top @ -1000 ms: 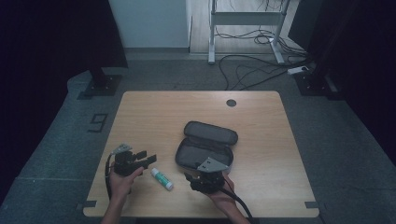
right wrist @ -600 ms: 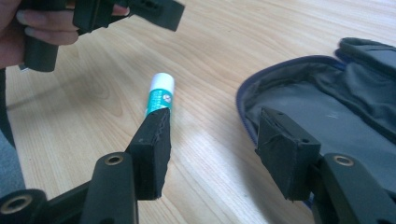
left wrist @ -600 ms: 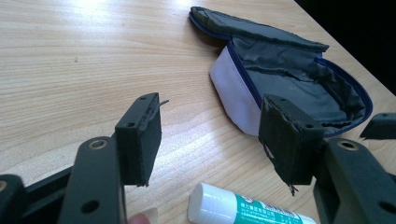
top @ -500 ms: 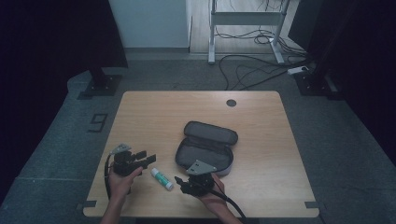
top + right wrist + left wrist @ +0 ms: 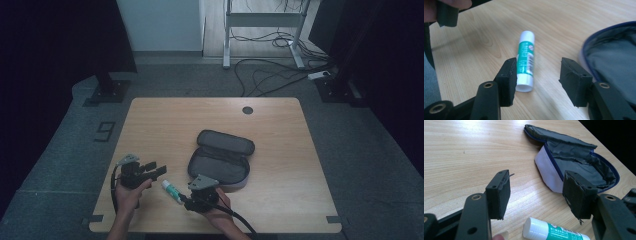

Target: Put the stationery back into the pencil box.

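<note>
Glue stick (image 5: 172,191) lies flat on the worktop (image 5: 280,130) in the lower middle of the high view, between my two grippers. My right gripper (image 5: 186,202) sits at the bottom centre of that view, its fingers (image 5: 506,80) spread wide and empty. In the right gripper view the stick (image 5: 525,60) rests in the centre of the frame, its near end just beside the left-hand finger and apart from the other; I cannot tell whether it touches. My left gripper (image 5: 159,170) is at the lower left of the high view, held in a hand (image 5: 129,195), its fingers (image 5: 498,193) also wide apart with nothing between them. In the left gripper view the white cap of the stick (image 5: 551,232) shows at the bottom edge, below the gap between the fingers.

An open grey pouch (image 5: 222,159) with a blue zip edge lies just right of centre in the high view, near the stick but apart from it; it fills the upper right of the left gripper view (image 5: 574,165).

The worktop is pale wood with a round dark grommet (image 5: 247,110) near its far edge. Around it is grey floor (image 5: 370,150), with cables (image 5: 265,82) and a metal frame (image 5: 260,25) at the top of the frame, and dark curtains (image 5: 55,50) at both sides.
</note>
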`<state>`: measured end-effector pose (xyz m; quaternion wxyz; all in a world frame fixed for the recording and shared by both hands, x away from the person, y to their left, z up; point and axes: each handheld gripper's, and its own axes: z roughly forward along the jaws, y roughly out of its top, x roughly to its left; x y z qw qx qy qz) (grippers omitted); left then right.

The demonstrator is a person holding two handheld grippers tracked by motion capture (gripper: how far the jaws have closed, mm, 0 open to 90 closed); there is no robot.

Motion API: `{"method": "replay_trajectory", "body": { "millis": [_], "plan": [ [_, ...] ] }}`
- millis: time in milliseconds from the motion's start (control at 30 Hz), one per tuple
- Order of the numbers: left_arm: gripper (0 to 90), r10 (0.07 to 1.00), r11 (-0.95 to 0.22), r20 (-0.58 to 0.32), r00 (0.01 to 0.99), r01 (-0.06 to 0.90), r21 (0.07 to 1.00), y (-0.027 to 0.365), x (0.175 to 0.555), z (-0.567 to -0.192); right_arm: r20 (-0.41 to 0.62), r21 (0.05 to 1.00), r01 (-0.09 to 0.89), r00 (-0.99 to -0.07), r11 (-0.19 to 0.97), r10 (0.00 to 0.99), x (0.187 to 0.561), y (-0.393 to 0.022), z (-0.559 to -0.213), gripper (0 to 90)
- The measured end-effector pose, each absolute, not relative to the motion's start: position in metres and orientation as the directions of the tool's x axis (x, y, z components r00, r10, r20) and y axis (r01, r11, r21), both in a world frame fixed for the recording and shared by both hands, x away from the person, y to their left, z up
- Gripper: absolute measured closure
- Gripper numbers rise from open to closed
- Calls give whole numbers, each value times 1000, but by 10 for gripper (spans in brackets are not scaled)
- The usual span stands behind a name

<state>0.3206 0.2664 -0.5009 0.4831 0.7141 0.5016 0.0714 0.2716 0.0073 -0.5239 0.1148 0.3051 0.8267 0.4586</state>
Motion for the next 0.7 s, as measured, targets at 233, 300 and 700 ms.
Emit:
{"method": "replay_trajectory", "body": {
  "millis": [233, 300, 700],
  "plan": [
    [395, 785, -24, -387, 484, 648, 762, 269, 321, -501, 87, 812, 402, -799, 422, 595, 275, 22, -533, 498],
    [395, 785, -24, -385, 486, 645, 764, 269, 320, -500, 89, 808, 407, -799, 426, 594, 277, 25, -535, 506],
    [393, 781, -2, -403, 476, 648, 762, 273, 319, -499, 75, 786, 413, -803, 460, 591, 283, 34, -542, 550]
  ]
}}
